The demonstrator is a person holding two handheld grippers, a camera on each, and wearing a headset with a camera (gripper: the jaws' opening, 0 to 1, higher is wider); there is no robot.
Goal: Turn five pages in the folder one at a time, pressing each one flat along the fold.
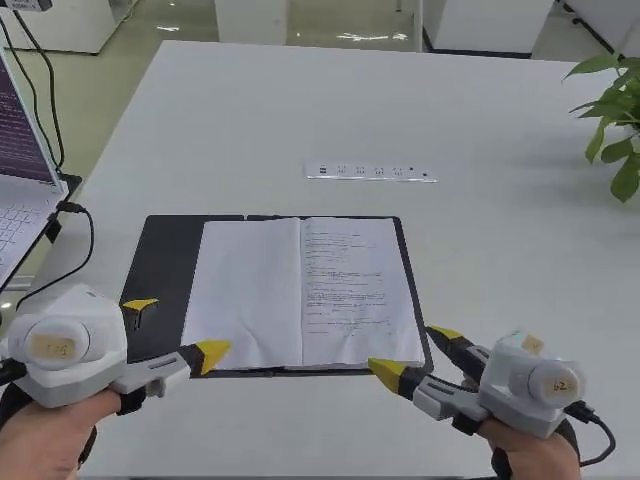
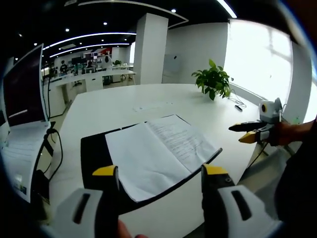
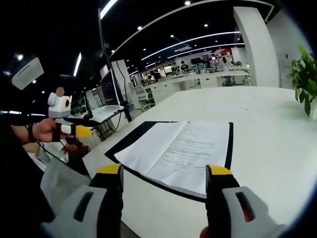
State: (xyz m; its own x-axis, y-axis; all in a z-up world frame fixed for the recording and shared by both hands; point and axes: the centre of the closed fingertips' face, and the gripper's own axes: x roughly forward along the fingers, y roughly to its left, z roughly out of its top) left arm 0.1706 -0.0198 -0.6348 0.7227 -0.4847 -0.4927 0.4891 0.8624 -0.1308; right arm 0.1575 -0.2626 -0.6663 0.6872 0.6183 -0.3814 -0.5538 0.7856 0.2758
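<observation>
A black folder (image 1: 162, 270) lies open on the white table (image 1: 330, 110), with a blank white page (image 1: 247, 290) on its left and a printed page (image 1: 352, 285) on its right. My left gripper (image 1: 175, 330) hovers open over the folder's near left corner, with nothing between its yellow-tipped fingers. My right gripper (image 1: 416, 352) stands open just off the near right corner, also holding nothing. In the left gripper view the folder (image 2: 94, 148) lies ahead of the left gripper (image 2: 161, 171), with the right gripper (image 2: 245, 133) at the right. The right gripper view has the folder (image 3: 143, 131) beyond the right gripper (image 3: 165, 169).
A laptop (image 1: 18, 170) with a cable (image 1: 70, 260) sits at the table's left edge. A silver power strip (image 1: 370, 172) lies beyond the folder. A potted plant (image 1: 612, 120) stands at the far right. Bare table surrounds the folder.
</observation>
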